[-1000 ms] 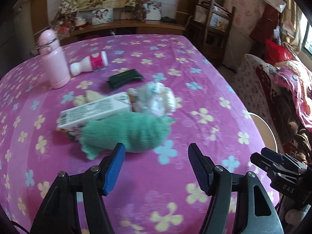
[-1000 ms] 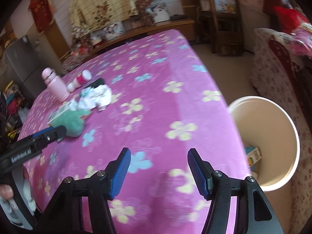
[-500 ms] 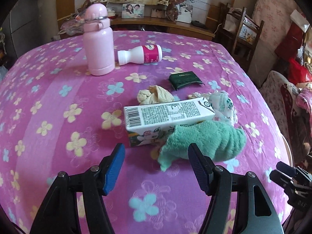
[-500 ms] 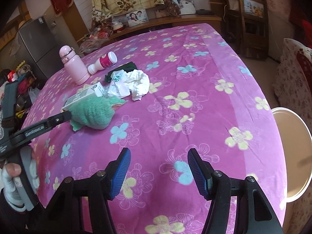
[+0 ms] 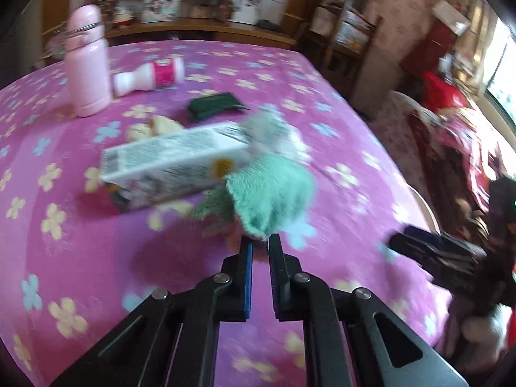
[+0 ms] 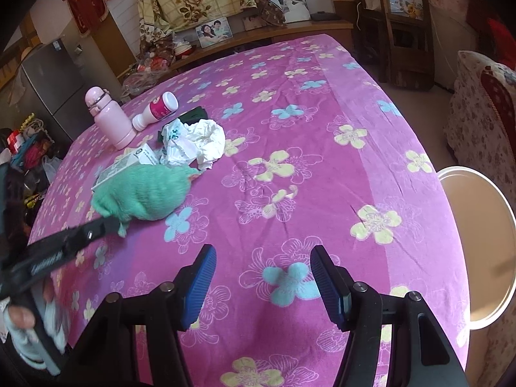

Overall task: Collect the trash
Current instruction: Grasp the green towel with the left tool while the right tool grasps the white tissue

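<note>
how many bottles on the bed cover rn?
2. The pink flask stands upright at the far left; the white bottle with a pink label lies on its side just right of it. Others could be hidden behind the trash pile.

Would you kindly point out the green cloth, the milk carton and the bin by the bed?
green cloth [image 6: 145, 193], right wrist view, middle of the bunched fabric.
milk carton [image 5: 174, 161], left wrist view, its long printed side.
bin [image 6: 508, 225], right wrist view, its pale rim.
</note>
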Tool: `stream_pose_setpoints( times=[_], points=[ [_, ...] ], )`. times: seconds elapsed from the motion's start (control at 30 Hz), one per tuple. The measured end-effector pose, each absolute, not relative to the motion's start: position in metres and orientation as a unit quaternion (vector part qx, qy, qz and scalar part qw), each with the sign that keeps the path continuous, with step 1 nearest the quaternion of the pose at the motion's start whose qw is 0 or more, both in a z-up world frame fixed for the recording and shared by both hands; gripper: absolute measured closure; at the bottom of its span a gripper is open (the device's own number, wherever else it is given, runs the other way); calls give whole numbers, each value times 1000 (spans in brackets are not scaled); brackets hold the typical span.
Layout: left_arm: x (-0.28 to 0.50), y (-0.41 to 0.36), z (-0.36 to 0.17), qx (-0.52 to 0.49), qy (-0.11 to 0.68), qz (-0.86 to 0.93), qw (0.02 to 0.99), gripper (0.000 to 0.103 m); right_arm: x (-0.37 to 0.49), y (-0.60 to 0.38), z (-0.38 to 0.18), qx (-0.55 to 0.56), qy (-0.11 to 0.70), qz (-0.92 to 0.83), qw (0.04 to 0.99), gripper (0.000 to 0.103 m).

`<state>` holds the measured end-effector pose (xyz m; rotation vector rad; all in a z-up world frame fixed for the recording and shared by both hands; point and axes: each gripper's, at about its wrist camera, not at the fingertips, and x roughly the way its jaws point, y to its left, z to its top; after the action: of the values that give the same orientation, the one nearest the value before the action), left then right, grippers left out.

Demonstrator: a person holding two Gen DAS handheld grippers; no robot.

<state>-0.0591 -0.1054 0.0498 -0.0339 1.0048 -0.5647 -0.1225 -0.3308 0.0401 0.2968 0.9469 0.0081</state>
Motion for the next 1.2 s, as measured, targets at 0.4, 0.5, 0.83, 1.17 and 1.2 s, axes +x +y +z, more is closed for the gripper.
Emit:
stream_pose_setpoints(
  times=[0.4, 0.5, 0.83, 1.17, 1.2],
  points=[
    [-85, -95, 69, -29, 468, -296, 833, 34, -120, -325, 38, 139, 460, 10, 877, 38],
    [-83, -91, 75, -26, 460, -285, 841, 34, -119, -326, 36, 141, 462, 8, 876, 38],
    [-71, -134, 53, -2, 480, -292, 827, 33, -122, -346, 41, 139, 456, -27, 879, 38],
    [-57, -171, 27, 33, 504, -284, 815, 32, -125, -363, 37, 157, 457, -27, 875, 38],
    [-56, -170, 25, 26, 506, -287, 813, 40, -123, -361, 36, 156, 457, -24, 875, 38]
  ],
)
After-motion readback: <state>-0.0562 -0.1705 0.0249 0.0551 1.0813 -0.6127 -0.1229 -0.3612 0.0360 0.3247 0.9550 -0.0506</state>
